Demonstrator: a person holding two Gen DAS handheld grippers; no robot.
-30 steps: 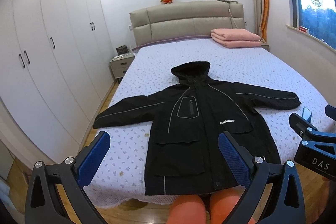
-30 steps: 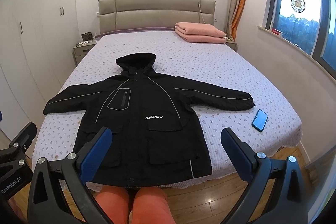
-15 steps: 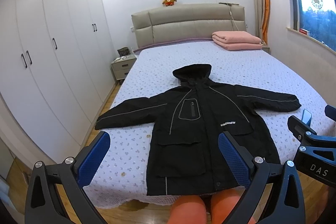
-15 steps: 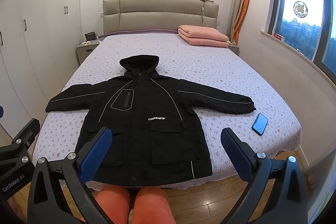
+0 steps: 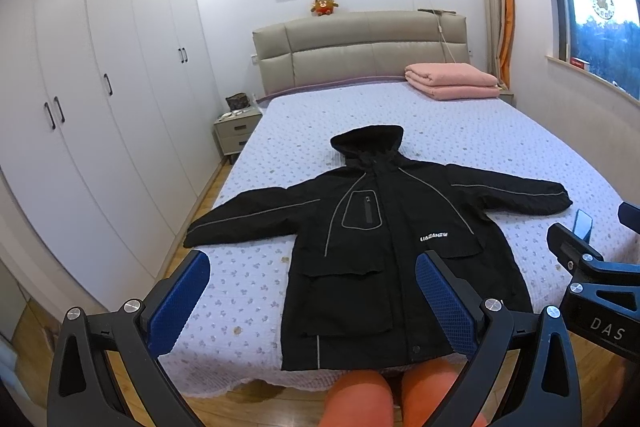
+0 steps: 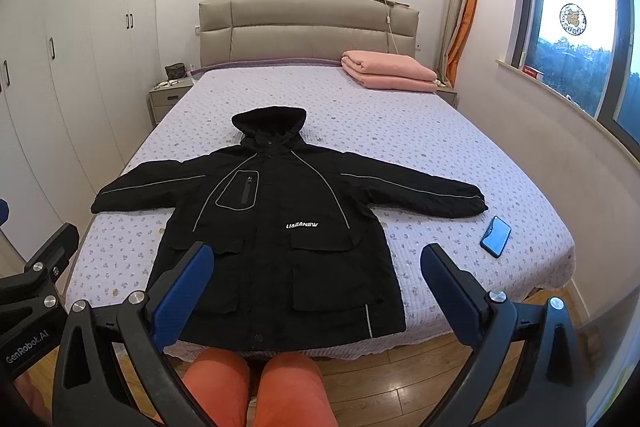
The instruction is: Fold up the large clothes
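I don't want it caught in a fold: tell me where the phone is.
The blue phone lies on the bedspread in the right wrist view, just beyond the cuff of the black jacket's right-hand sleeve.

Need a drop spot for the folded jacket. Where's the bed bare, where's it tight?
Bare quilt lies between the jacket hood and the headboard, left of the pink blanket. Another bare strip runs below the left sleeve, toward the bed edge. It is tight by the right cuff, where the phone lies.

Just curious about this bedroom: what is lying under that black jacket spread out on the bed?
Under the black hooded jacket lies the floral quilted bedspread, showing all around it. Whether anything else sits beneath the jacket cannot be seen. A blue phone lies apart, beside one cuff.
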